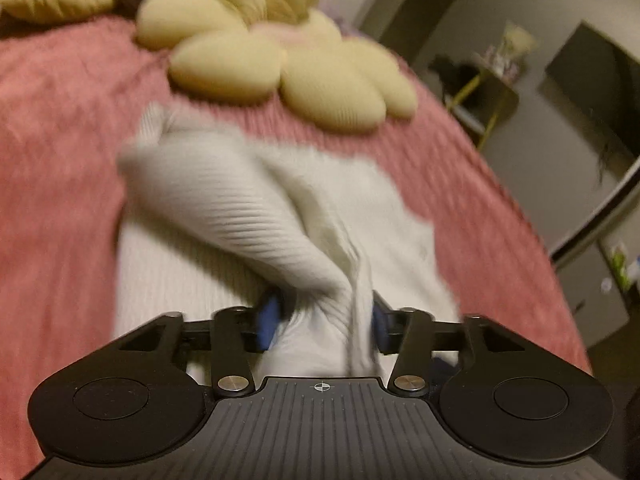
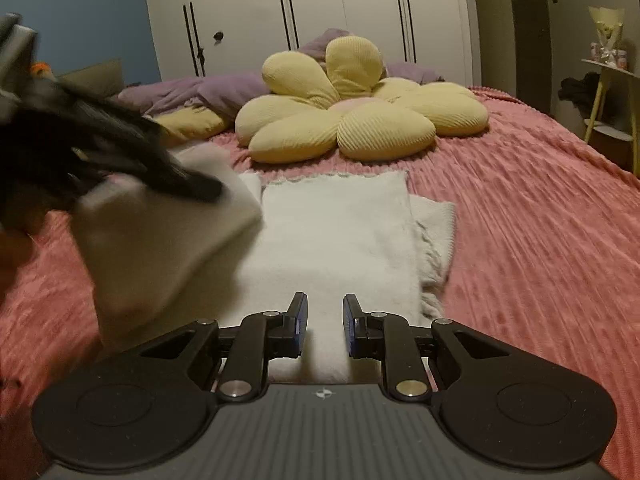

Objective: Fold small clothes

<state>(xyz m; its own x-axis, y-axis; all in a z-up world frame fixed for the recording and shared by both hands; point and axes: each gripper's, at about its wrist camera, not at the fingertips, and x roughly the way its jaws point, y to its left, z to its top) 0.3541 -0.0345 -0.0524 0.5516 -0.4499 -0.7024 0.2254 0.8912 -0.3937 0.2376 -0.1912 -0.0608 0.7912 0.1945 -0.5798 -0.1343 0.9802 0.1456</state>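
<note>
A white ribbed garment [image 2: 336, 232] lies flat on the pink bedspread [image 2: 540, 220], folded into a long strip. In the left wrist view my left gripper [image 1: 323, 320] is shut on a bunched part of the garment [image 1: 224, 200], which fills the gap between the blue pads [image 1: 269, 320]. That part is lifted off the bed. The right wrist view shows the left gripper [image 2: 188, 184] as a dark blur at the left, with the raised flap [image 2: 160, 248] hanging under it. My right gripper [image 2: 325, 320] is over the garment's near end, open by a narrow gap with nothing between its pads.
A big yellow flower-shaped cushion [image 2: 352, 112] lies just beyond the garment. Purple bedding [image 2: 200, 96] is heaped behind it, before white wardrobe doors [image 2: 320, 8]. A small yellow-legged side table [image 2: 608, 80] stands past the bed's right edge.
</note>
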